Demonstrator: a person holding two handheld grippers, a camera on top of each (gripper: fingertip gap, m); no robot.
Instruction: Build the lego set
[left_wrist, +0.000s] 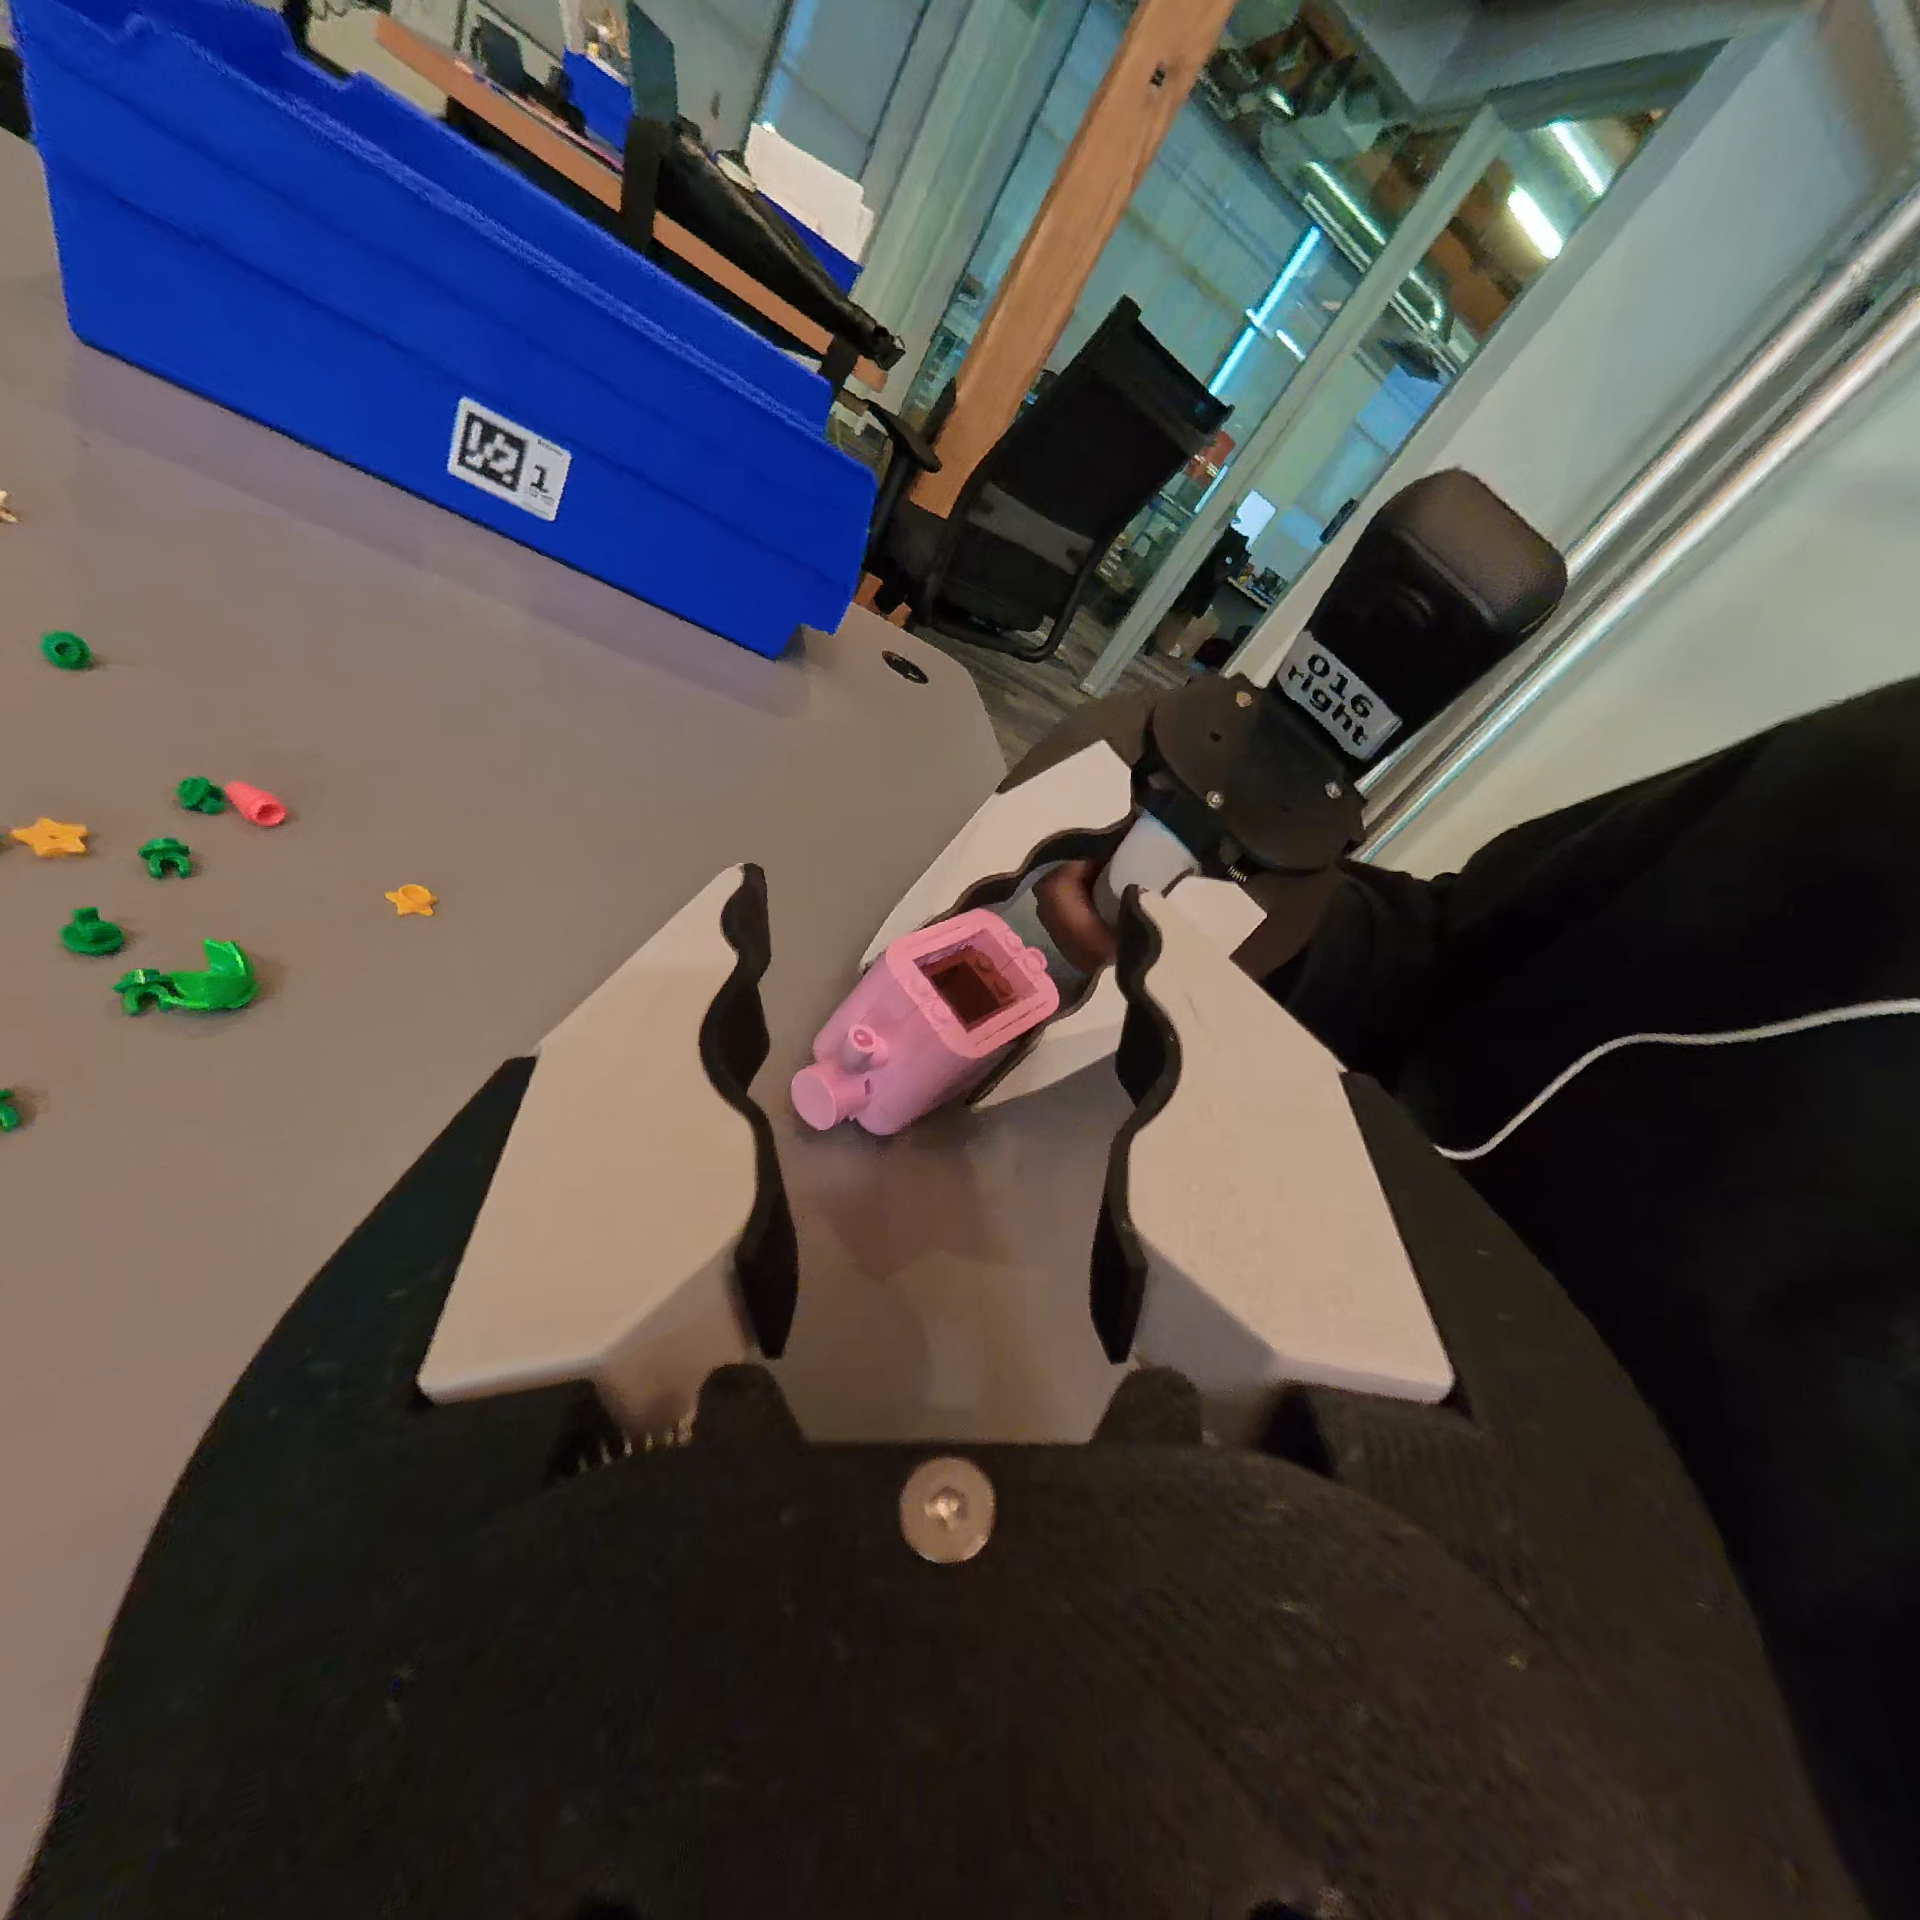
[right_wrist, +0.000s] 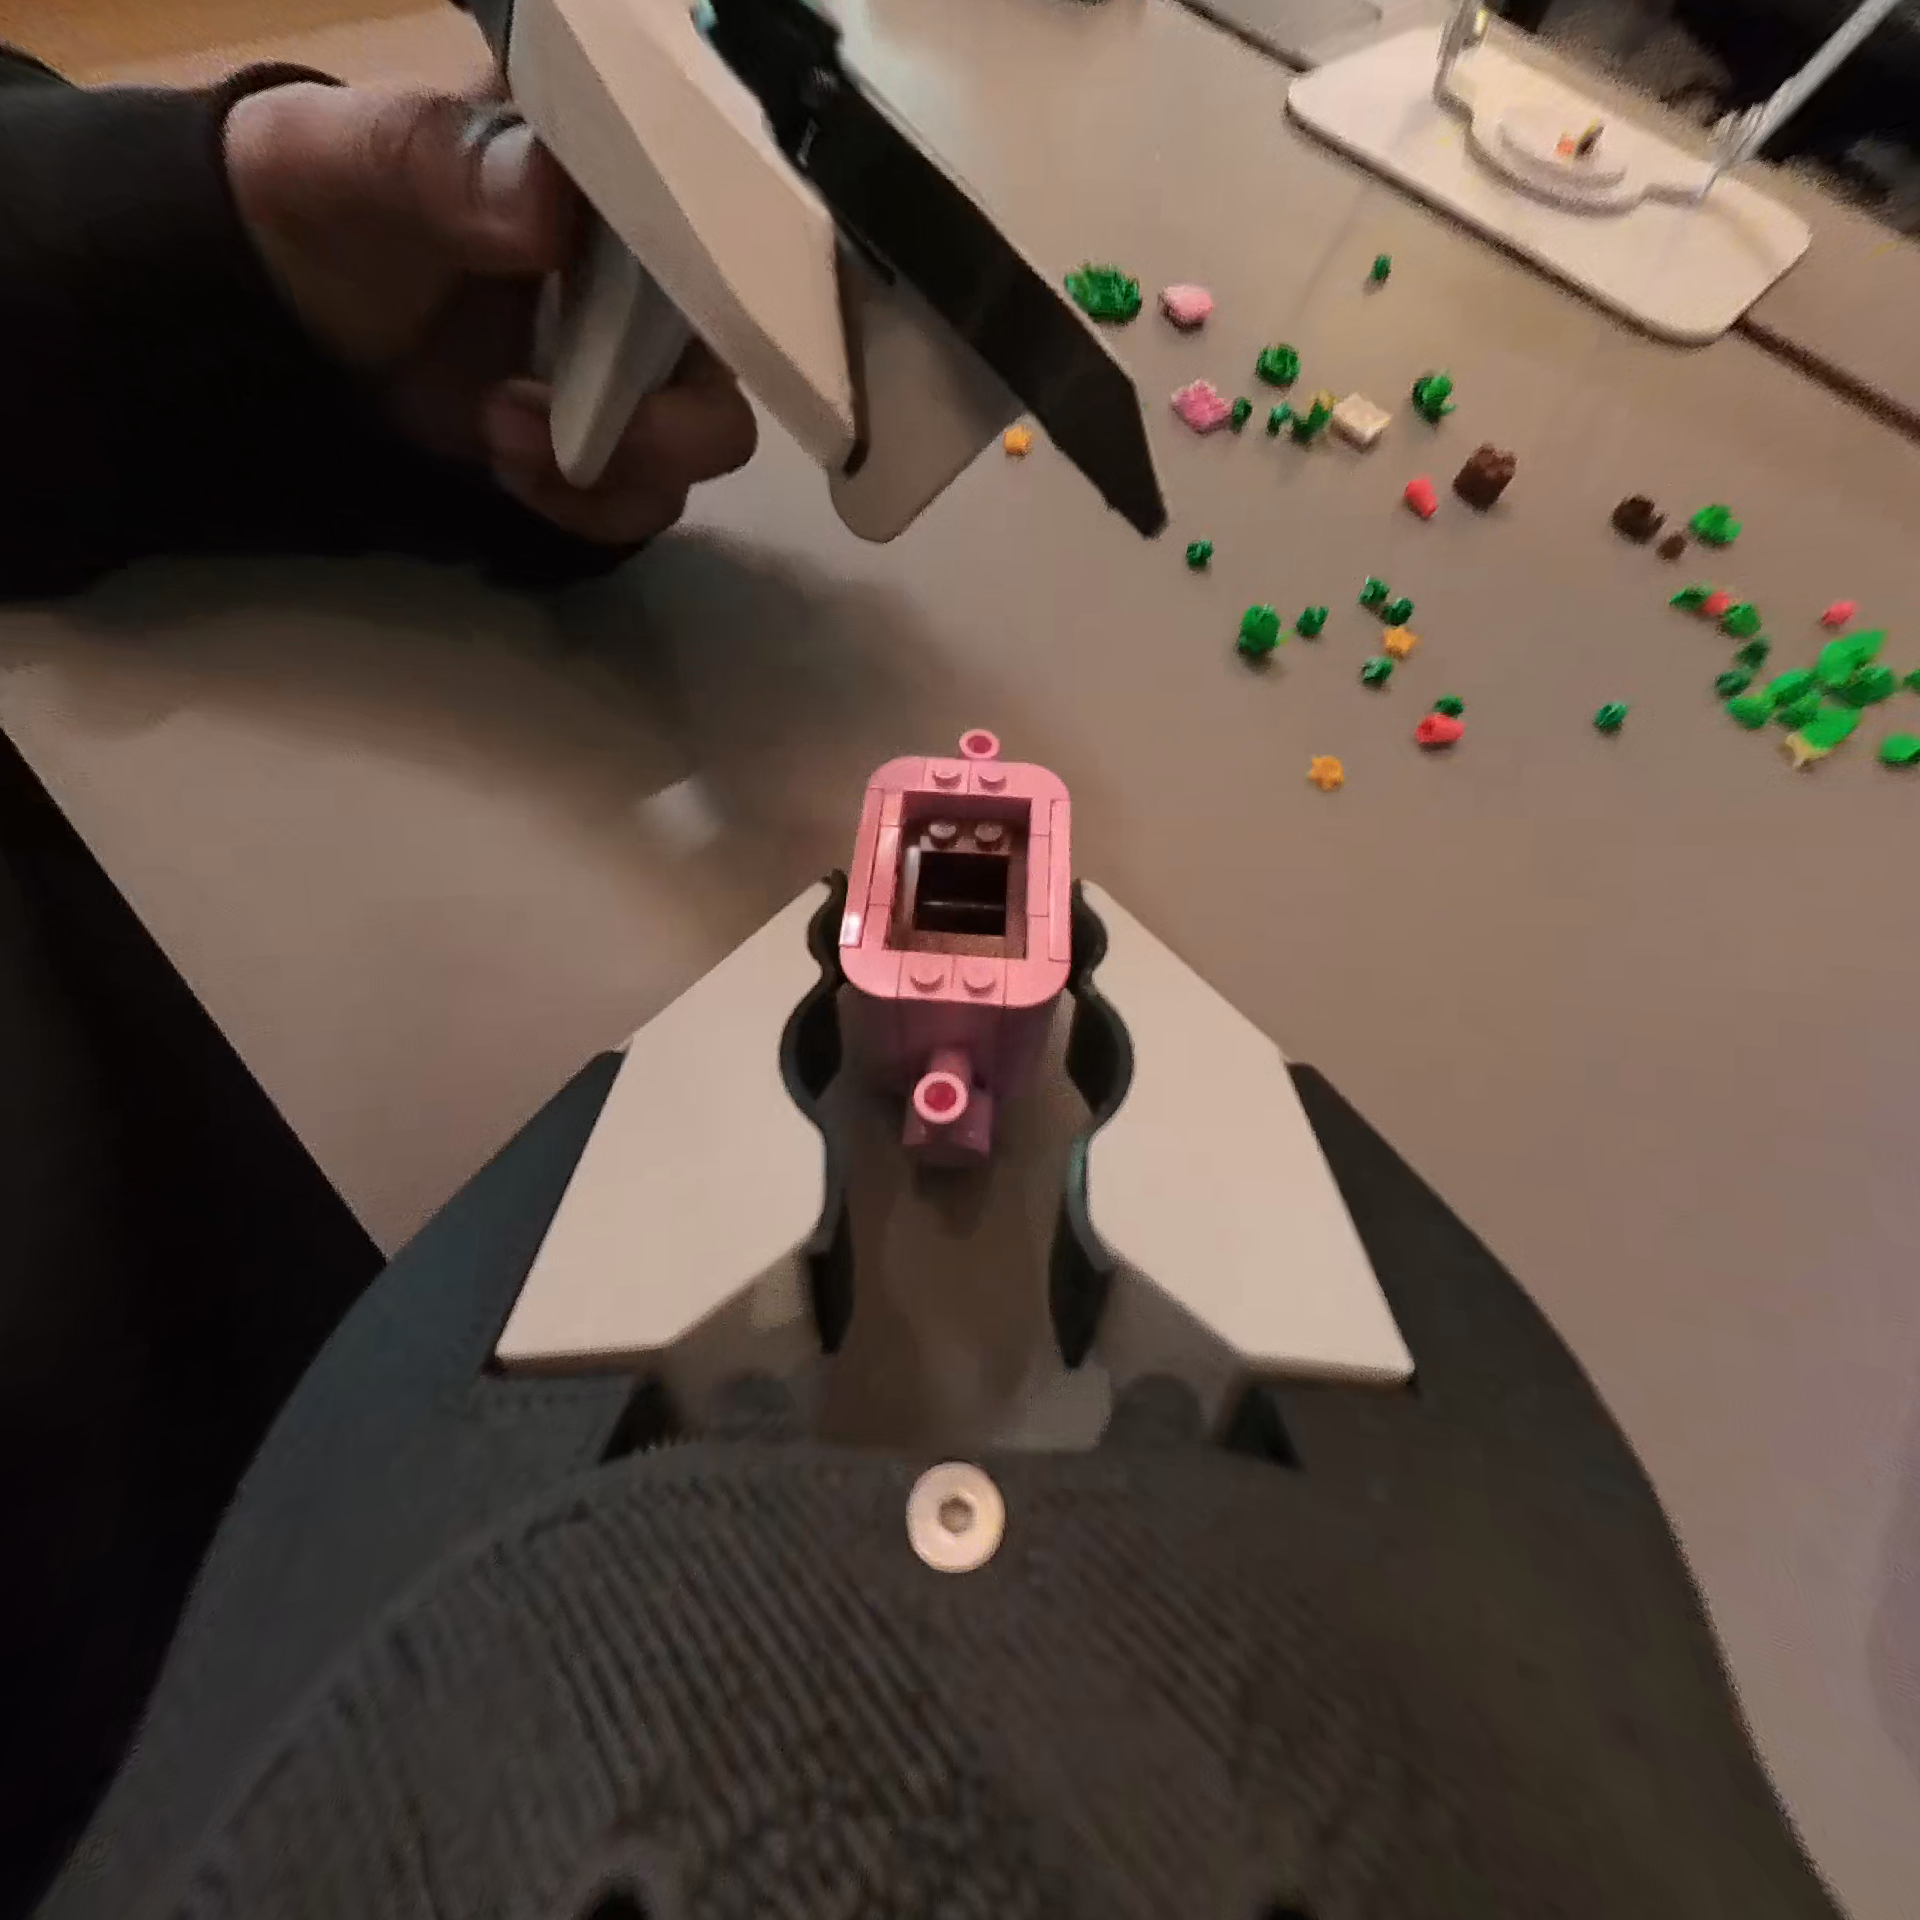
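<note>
A pink hollow lego build (right_wrist: 956, 904), a box with a square opening and round pegs, is clamped between the fingers of my right gripper (right_wrist: 956, 914) above the grey table (right_wrist: 1351, 1039). In the left wrist view the same pink build (left_wrist: 925, 1029) shows just ahead of my left gripper (left_wrist: 940, 914), held by the right gripper (left_wrist: 1029, 966) coming in from the right. My left gripper is open and empty, its fingers on either side of the build without touching it. It shows from the side in the right wrist view (right_wrist: 997, 488).
Loose green, orange, red, pink and brown lego pieces (right_wrist: 1382, 613) lie scattered on the table, some seen in the left wrist view (left_wrist: 187, 977). A blue bin (left_wrist: 416, 343) stands at the table's far side. A white stand base (right_wrist: 1558, 197) sits far right. A black sleeve (left_wrist: 1662, 1039) fills the right. Some 6 cm of space lies between my two pairs of fingers.
</note>
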